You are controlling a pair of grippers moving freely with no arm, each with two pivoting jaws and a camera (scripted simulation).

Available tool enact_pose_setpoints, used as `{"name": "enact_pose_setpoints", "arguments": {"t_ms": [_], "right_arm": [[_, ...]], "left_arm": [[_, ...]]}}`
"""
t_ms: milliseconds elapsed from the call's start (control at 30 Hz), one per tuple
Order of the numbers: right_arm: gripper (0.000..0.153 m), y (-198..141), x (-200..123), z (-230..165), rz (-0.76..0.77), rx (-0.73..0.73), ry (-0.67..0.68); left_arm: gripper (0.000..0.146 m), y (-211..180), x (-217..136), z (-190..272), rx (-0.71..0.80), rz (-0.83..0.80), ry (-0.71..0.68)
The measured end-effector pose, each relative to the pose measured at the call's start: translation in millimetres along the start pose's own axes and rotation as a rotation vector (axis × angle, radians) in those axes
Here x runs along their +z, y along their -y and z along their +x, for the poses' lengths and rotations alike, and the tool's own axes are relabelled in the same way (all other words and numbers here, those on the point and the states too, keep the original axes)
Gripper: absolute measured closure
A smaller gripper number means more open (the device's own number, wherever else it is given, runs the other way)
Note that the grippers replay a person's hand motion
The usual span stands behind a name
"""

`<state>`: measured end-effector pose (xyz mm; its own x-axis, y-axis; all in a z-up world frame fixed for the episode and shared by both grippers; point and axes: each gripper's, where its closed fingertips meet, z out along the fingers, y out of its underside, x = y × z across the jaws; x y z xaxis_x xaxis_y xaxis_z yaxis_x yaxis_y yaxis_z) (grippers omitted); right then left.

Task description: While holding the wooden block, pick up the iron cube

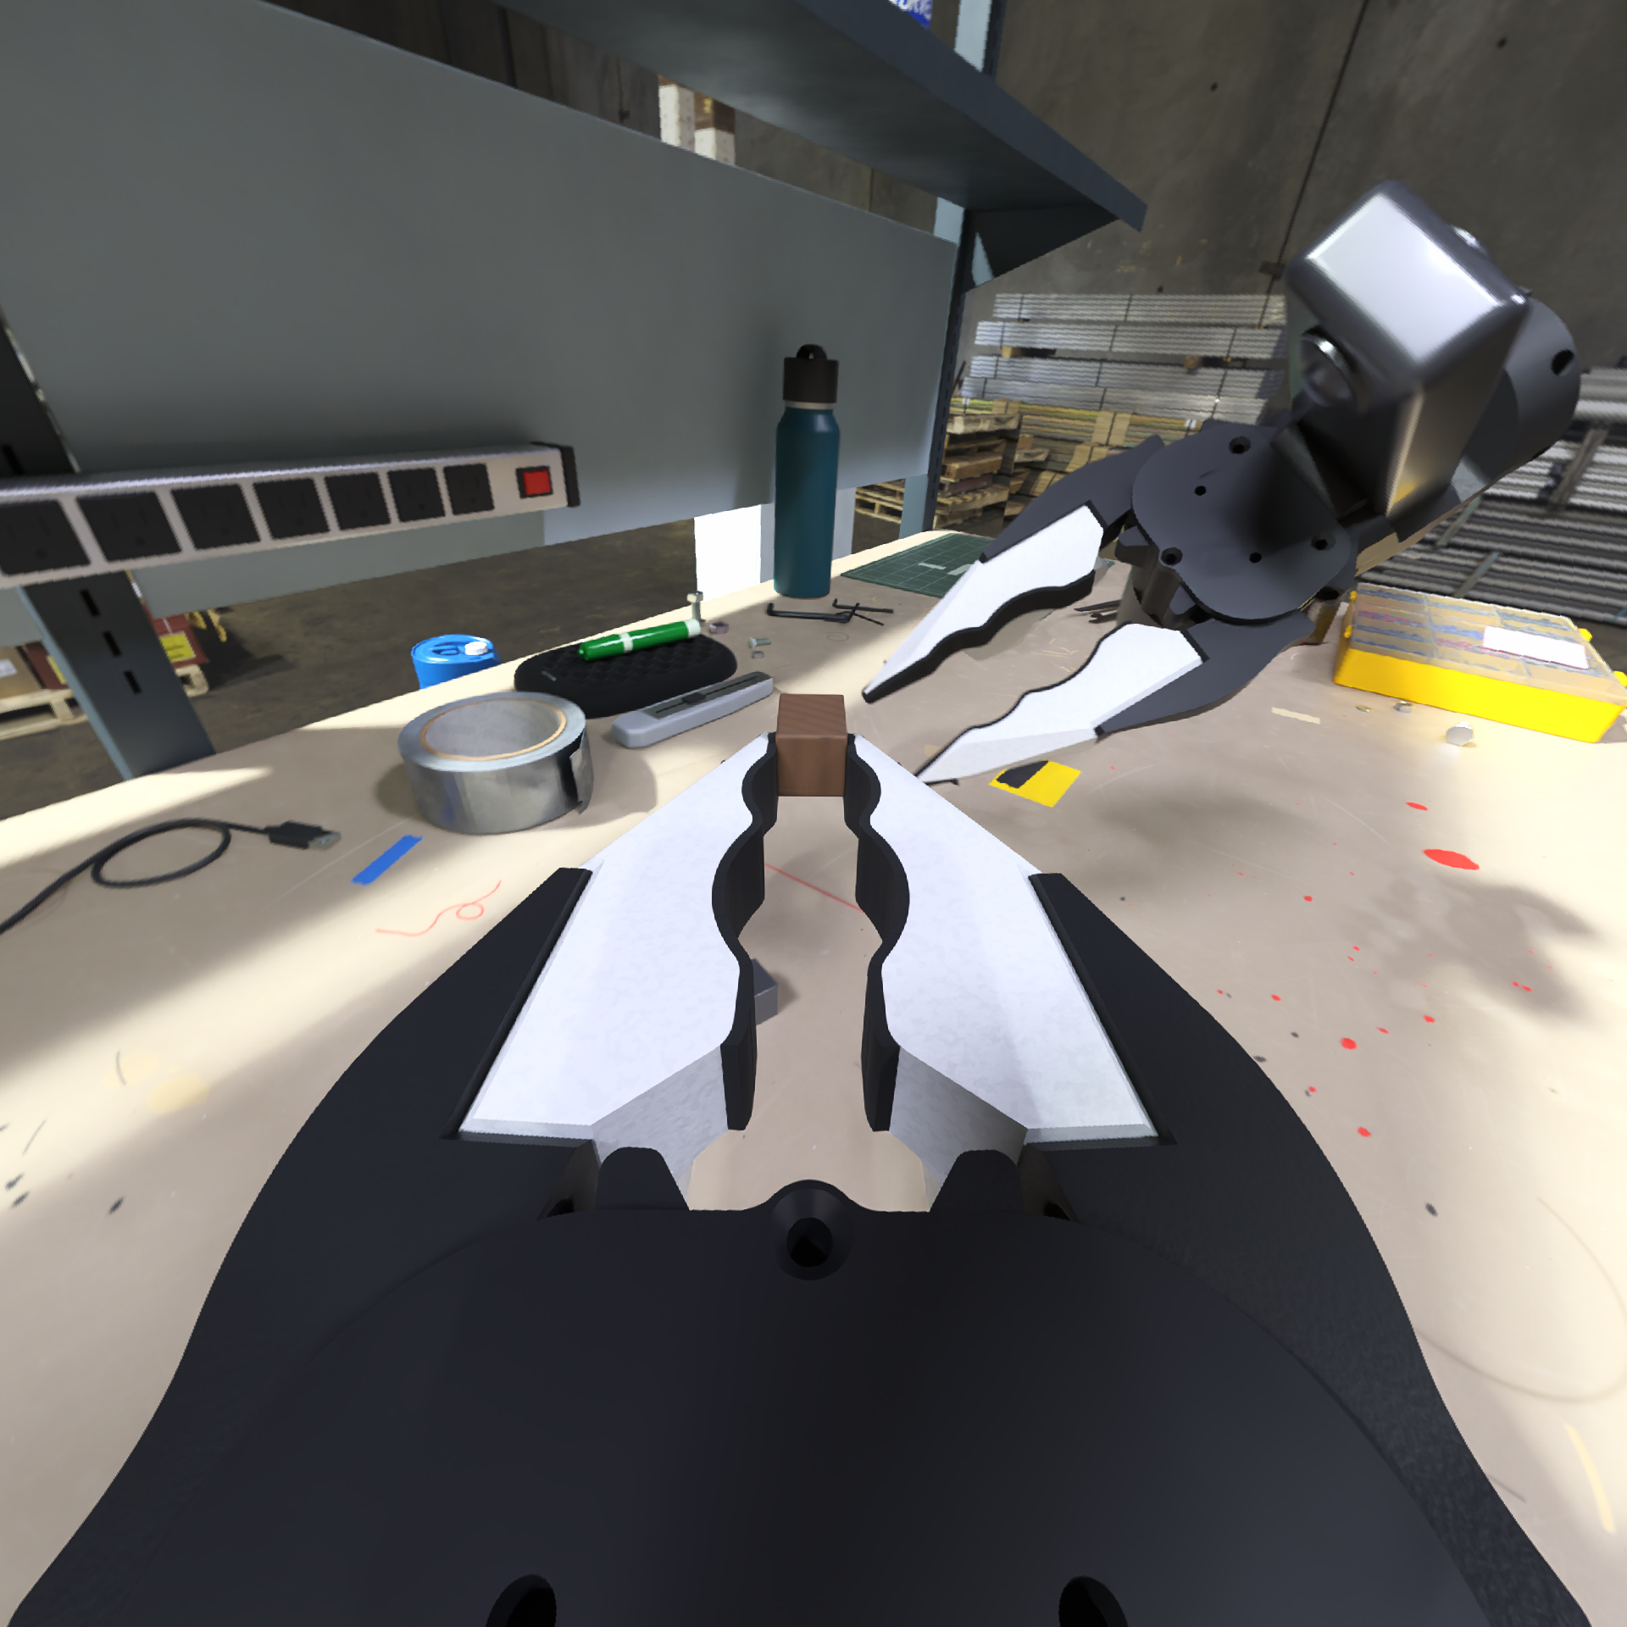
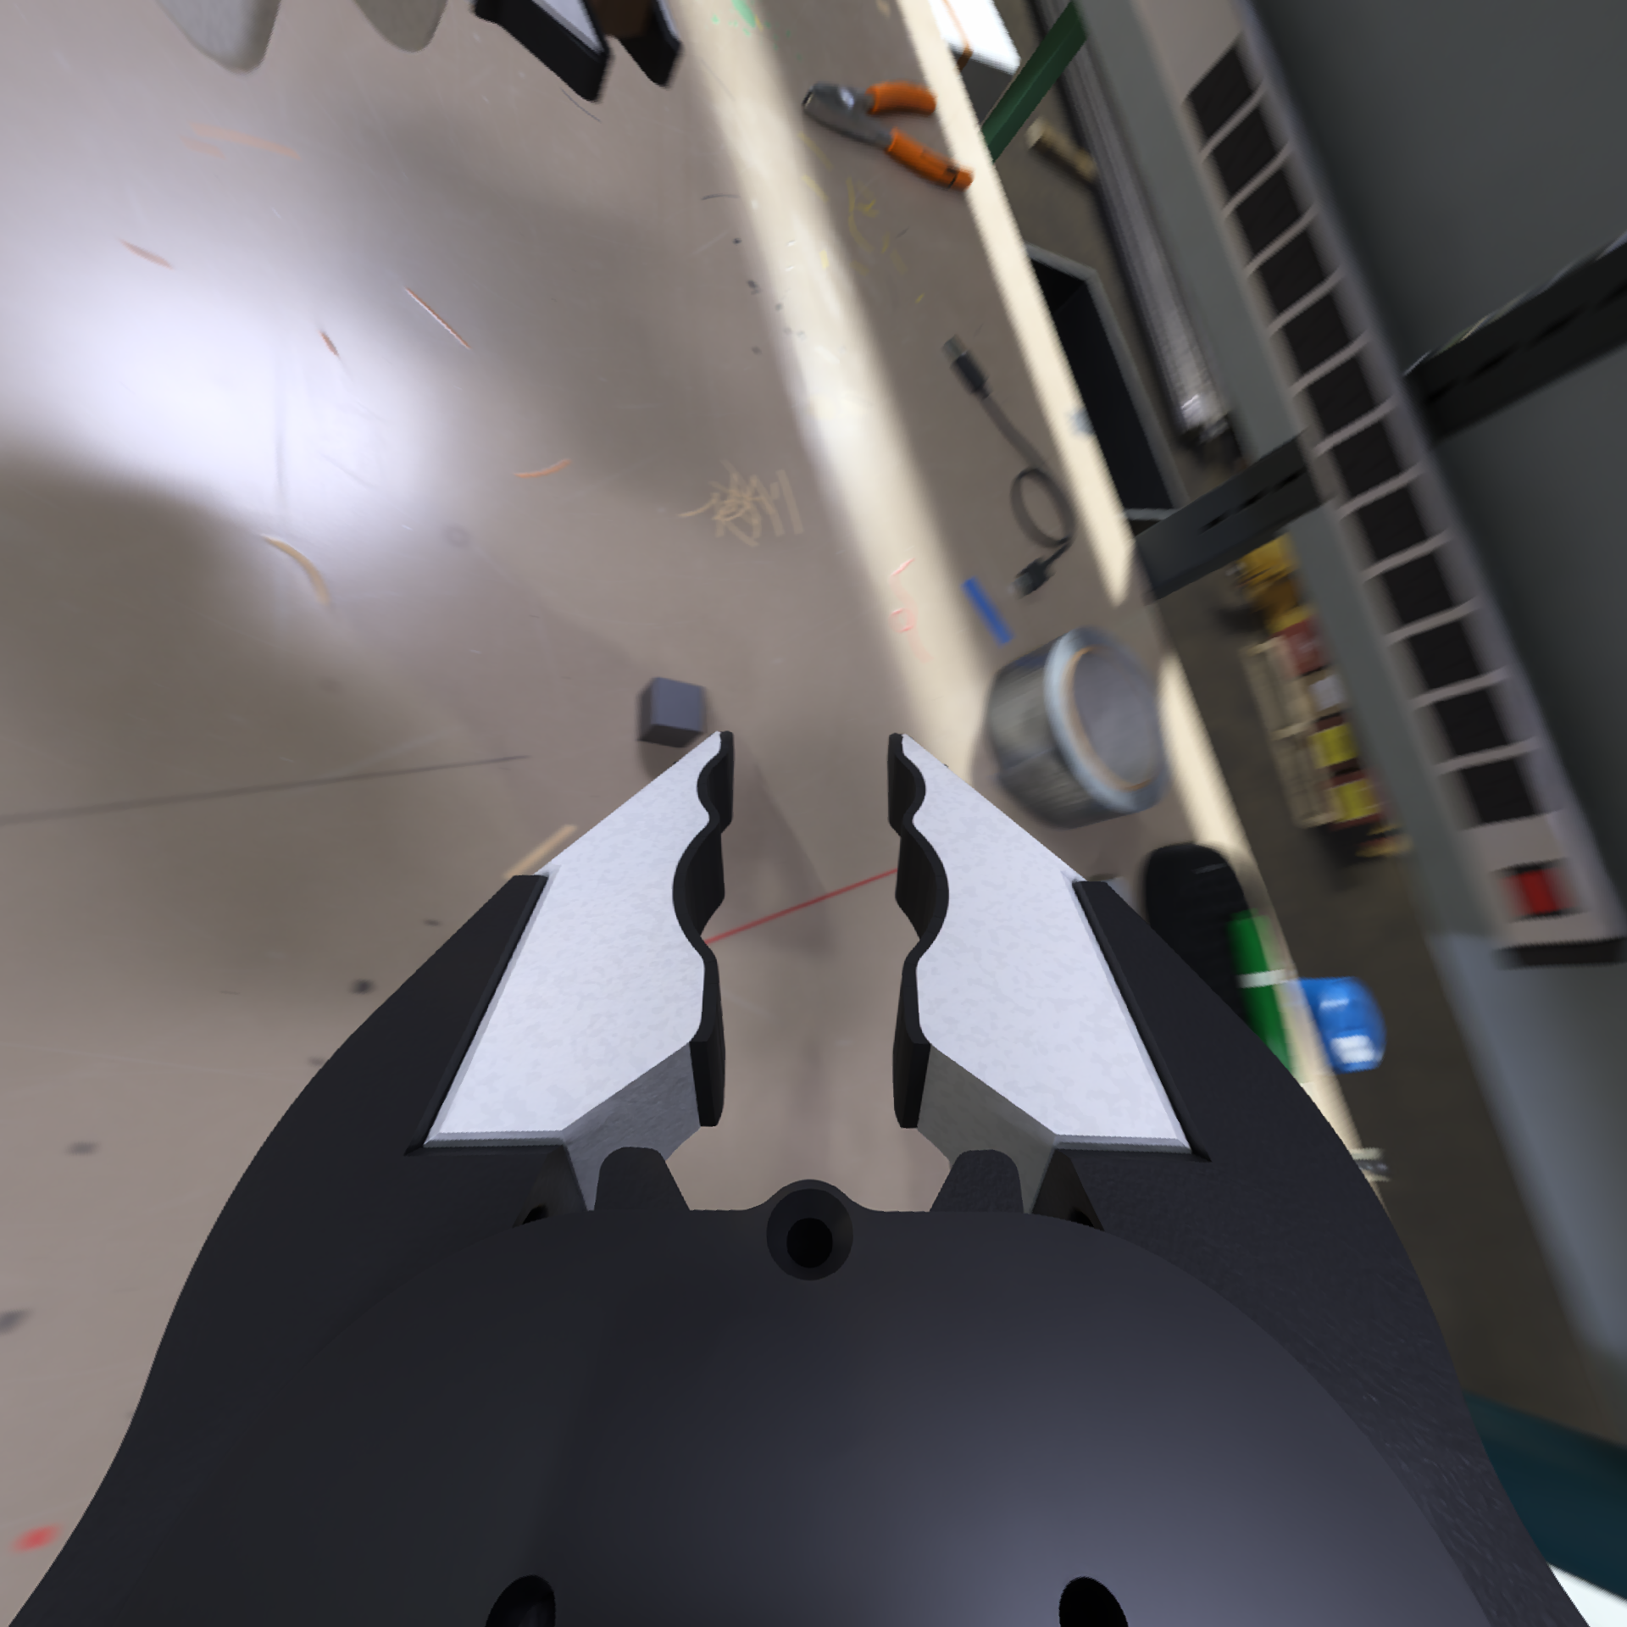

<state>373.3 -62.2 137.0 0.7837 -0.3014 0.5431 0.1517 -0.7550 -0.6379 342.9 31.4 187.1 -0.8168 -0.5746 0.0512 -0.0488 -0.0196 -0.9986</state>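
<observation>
My left gripper (image 1: 811, 748) is shut on the brown wooden block (image 1: 810, 747), held at its fingertips above the workbench. The grey iron cube (image 2: 673, 710) sits on the bench just left of and beyond my right gripper's left fingertip; in the left wrist view only a corner of the iron cube (image 1: 762, 993) shows under the left finger. My right gripper (image 2: 810, 748) is open and empty, above the bench. It also shows in the left wrist view (image 1: 907, 731), to the right of the block. The left gripper's tips (image 2: 607, 35) show at the top of the right wrist view.
A roll of silver tape (image 1: 497, 761) (image 2: 1078, 726), a black cable (image 1: 176, 850), a green marker (image 1: 638, 638), a blue can (image 1: 453, 658), a dark bottle (image 1: 806, 475) and a yellow parts box (image 1: 1479, 660) stand around. A power strip (image 1: 282, 511) hangs at the back. Orange pliers (image 2: 889, 132) lie farther along the bench.
</observation>
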Motion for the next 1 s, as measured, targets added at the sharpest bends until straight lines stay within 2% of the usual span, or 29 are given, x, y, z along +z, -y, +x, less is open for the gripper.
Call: {"name": "enact_pose_setpoints", "arguments": {"t_ms": [133, 300, 467, 600, 667, 767, 1000], "right_arm": [[0.105, -15.4, 15.8, -23.4, -0.014, 0.288, 0.152], [0.109, -39.8, 48.4, -26.6, -0.07, 0.525, 0.196], [0.111, -68.8, 78.4, -22.0, -0.22, 0.491, 0.142], [0.115, -64.3, 91.4, -22.5, -0.168, 0.644, 0.209], [0.115, -65.6, 96.8, -24.6, -0.171, 0.677, 0.23], [0.116, -71.9, 105.7, -32.4, -0.197, 0.688, 0.269], [0.131, -71.3, 110.2, -36.0, -0.193, 0.611, 0.303]], "left_arm": [[0.133, -10.0, -5.9, -7.4, -0.017, -0.002, 0.007], [0.133, -12.2, -8.1, -8.0, -0.025, 0.012, -0.006], [0.133, -17.0, -11.4, -10.8, -0.047, 0.017, -0.009], [0.133, -19.9, -13.8, -14.6, -0.063, 0.022, -0.007], [0.133, -21.3, -14.2, -15.7, -0.07, 0.024, -0.01], [0.133, -24.1, -13.2, -16.4, -0.078, 0.023, -0.015], [0.133, -28.4, -12.2, -18.5, -0.094, 0.026, -0.022]]}}
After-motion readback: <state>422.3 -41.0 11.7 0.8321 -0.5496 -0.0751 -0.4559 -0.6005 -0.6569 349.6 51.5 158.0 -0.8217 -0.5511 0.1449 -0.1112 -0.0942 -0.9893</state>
